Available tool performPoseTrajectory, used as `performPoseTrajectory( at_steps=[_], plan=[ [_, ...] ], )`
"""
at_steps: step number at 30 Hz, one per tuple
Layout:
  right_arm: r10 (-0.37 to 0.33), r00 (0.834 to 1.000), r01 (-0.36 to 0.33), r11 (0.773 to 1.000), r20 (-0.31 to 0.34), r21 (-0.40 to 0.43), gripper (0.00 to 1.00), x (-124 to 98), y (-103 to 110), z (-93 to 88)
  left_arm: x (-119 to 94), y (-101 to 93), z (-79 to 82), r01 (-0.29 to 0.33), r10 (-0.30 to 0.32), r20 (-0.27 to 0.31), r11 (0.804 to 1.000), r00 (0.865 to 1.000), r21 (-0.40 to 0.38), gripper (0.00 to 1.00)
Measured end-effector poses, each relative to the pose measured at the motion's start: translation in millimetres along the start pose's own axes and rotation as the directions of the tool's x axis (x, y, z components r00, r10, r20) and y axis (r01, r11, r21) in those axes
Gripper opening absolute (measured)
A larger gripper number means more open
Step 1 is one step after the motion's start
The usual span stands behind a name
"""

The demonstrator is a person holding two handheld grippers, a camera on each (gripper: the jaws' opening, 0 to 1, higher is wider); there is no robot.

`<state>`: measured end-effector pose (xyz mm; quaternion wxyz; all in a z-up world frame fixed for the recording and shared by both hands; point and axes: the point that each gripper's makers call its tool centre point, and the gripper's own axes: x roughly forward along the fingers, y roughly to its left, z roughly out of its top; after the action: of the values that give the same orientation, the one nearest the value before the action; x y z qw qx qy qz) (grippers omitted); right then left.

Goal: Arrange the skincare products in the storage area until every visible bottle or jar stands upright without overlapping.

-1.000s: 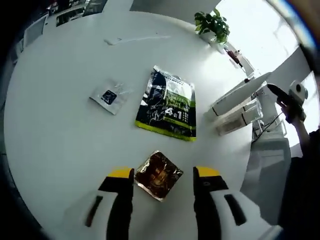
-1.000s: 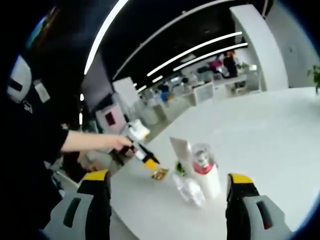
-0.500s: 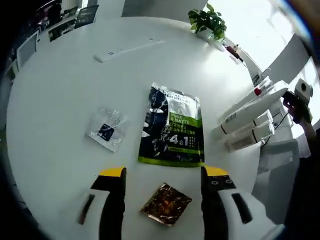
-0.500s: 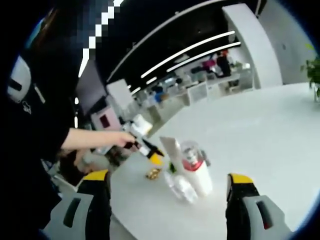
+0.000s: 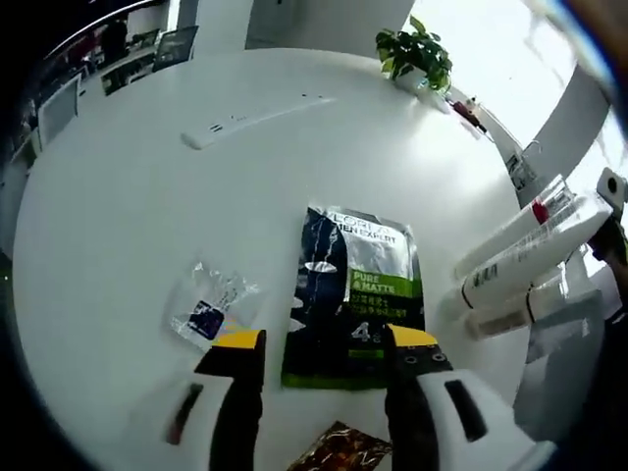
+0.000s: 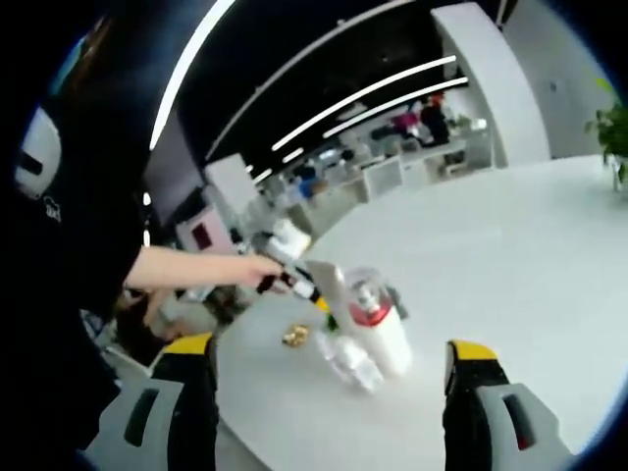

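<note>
— Left gripper view first: where do the skincare products lie?

— A dark sachet pack (image 5: 355,294) with a green band lies flat on the white worktop (image 5: 147,226), its near edge between the yellow tips of the left gripper (image 5: 326,340). Just beside it, on the side of the left finger, lies a small clear packet (image 5: 209,308) with a dark blue label. A brown foil sachet (image 5: 343,453) lies lower down, between the finger bodies.

— And the bottles?

— White tubes (image 5: 535,257) lean at the worktop's edge on the right side of that view, one with a red cap; they are tilted, not upright. In the right gripper view the same group shows as a white bottle with a red collar (image 6: 378,329), a clear packet (image 6: 351,366) touching it in front, and the foil sachet (image 6: 292,337) a little apart.

— How do the fingers stand?

— The left fingers are spread wide with nothing between them. The right gripper (image 6: 334,365) is also wide apart and empty, well away from the products.

— Anything else?

— A potted plant (image 5: 416,54) stands at the worktop's far edge, with a long white bar (image 5: 257,118) lying nearby. In the right gripper view a person's hand (image 6: 257,270) holds the left gripper over the products.
</note>
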<state>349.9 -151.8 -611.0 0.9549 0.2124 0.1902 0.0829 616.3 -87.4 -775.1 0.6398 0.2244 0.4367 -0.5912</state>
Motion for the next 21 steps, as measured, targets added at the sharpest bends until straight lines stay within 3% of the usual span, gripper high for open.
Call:
performPoseTrajectory(
  at_steps=[4, 14, 21],
  plan=[
    [-0.016, 1.000, 0.016, 1.000, 0.000, 0.012, 0.99, -3, -8, -2.0, 9, 5.4, 5.2, -0.009, 0.009, 0.003, 1.000, 1.000, 0.016, 0.47],
    [-0.029, 1.000, 0.030, 0.999, -0.009, 0.033, 0.99, -1, -16, -9.0, 17, 10.6, 12.5, -0.026, 0.024, 0.022, 0.995, 0.999, 0.100, 0.31],
    [-0.035, 0.999, 0.035, 0.998, -0.016, 0.044, 0.99, 0, -20, -12.9, 19, 8.6, 17.0, -0.044, 0.041, 0.015, 0.964, 0.999, 0.262, 0.21]
  ],
)
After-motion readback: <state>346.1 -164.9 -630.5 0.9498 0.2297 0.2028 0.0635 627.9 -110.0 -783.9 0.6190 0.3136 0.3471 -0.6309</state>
